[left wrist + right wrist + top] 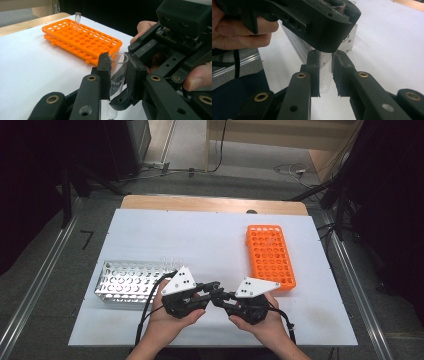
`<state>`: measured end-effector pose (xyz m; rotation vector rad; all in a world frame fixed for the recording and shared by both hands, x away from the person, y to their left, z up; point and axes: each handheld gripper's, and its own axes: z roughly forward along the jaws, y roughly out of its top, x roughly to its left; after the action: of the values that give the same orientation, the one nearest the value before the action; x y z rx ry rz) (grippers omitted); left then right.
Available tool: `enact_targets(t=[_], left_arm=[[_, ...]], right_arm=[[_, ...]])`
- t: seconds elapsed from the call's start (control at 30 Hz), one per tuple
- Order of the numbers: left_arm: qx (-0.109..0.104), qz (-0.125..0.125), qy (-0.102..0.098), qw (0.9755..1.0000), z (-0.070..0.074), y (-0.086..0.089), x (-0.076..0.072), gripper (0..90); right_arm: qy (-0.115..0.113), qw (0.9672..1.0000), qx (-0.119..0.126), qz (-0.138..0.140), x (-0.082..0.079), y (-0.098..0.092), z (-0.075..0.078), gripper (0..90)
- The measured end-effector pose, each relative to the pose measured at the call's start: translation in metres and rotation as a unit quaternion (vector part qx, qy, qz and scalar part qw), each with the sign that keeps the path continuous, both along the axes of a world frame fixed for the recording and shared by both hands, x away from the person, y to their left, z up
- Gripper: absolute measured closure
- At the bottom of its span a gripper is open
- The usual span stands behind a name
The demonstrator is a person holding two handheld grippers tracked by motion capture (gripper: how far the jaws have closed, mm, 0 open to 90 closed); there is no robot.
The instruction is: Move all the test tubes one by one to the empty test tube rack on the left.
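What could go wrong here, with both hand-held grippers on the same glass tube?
1. Both the left hand-held gripper and the right hand-held gripper clamp one tube; any pull or twist between them could snap the glass.
2. If one lets go badly, the tube may tilt or slip onto the table.
3. The orange rack already holds a tube; a careless swing could knock it.

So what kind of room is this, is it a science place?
Probably a lab or test room set up for practice. A clear glass test tube is held over a white table, with an orange tube rack and a metal tube rack on it, and cables run across the floor behind.
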<state>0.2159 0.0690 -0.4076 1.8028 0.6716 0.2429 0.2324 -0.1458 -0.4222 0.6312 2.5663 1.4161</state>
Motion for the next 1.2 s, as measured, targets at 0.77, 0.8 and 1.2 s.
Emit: enact_targets(t=[0.77, 0.8, 1.2], left_arm=[[-0.003, 0.029, -0.008, 0.9995, 0.007, 0.015, 0.010, 75.7], [-0.003, 0.032, -0.009, 0.9995, 0.008, 0.017, 0.011, 75.7], [-0.005, 0.066, -0.017, 0.9977, 0.015, 0.045, 0.020, 75.7]], right_arm=[[0.006, 0.9999, 0.011, 0.005, 0.005, -0.005, 0.005, 1.8], [0.008, 0.9999, 0.014, 0.003, 0.006, -0.007, 0.005, 0.0], [0.009, 0.9988, 0.042, -0.022, 0.019, -0.033, 0.007, 0.0]])
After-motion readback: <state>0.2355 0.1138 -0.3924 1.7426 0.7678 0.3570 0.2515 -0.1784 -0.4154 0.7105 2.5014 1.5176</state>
